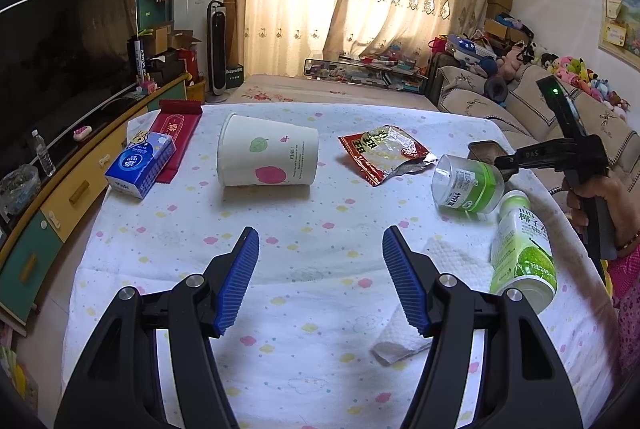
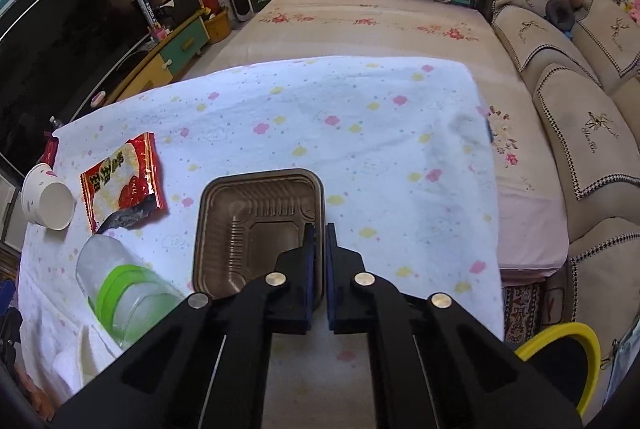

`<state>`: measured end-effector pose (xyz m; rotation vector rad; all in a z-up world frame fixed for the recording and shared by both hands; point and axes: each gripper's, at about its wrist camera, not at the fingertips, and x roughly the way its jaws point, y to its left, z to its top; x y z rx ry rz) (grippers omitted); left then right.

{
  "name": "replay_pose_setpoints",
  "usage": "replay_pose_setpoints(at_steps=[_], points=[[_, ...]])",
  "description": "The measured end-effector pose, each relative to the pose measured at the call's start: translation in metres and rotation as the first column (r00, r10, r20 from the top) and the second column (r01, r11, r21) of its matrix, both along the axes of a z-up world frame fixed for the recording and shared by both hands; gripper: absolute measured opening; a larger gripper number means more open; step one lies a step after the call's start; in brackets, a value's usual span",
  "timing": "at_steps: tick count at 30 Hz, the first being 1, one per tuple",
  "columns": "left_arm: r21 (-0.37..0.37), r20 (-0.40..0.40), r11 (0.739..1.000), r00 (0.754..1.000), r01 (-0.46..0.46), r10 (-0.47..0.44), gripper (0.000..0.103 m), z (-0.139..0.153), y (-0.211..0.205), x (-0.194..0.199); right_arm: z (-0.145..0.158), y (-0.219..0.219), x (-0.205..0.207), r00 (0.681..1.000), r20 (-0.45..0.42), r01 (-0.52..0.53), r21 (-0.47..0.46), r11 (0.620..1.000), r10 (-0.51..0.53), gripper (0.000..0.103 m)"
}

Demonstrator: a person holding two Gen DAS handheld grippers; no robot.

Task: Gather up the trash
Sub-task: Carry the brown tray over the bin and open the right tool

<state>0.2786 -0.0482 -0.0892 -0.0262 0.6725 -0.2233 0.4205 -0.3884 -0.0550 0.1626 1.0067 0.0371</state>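
Observation:
My right gripper (image 2: 319, 229) is shut on the right rim of a brown plastic tray (image 2: 256, 229) resting on the flowered tablecloth (image 2: 360, 133). In the left wrist view that gripper (image 1: 502, 163) comes in from the right, held by a hand (image 1: 608, 197). My left gripper (image 1: 320, 233) hangs open over bare cloth with nothing between its fingers. Ahead of it a paper cup (image 1: 268, 157) lies on its side, beside a torn red snack wrapper (image 1: 384, 155). A clear jar with a green label (image 1: 466, 185), a green bottle (image 1: 522, 253) and a white tissue (image 1: 452, 269) lie to the right.
A blue tissue pack (image 1: 140, 163) and a red packet (image 1: 176, 133) lie at the table's far left. A TV cabinet (image 1: 80, 185) runs along the left and a sofa (image 2: 580, 133) along the right. A yellow-rimmed bin (image 2: 560, 349) stands below the table's right edge.

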Motion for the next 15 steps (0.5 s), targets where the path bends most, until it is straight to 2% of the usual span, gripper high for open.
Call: replay_pose_setpoints(at_steps=[8, 15], points=[[0.009, 0.022, 1.0, 1.0, 0.014, -0.014, 0.064, 0.002, -0.003, -0.005, 0.03, -0.025, -0.07, 0.994, 0.083, 0.065, 0.026, 0.998, -0.067, 0.004], [0.021, 0.054, 0.999, 0.998, 0.032, -0.033, 0.064, 0.006, -0.009, -0.013, 0.035, -0.057, -0.142, 0.978, 0.122, 0.163, 0.051, 0.985, -0.168, 0.004]])
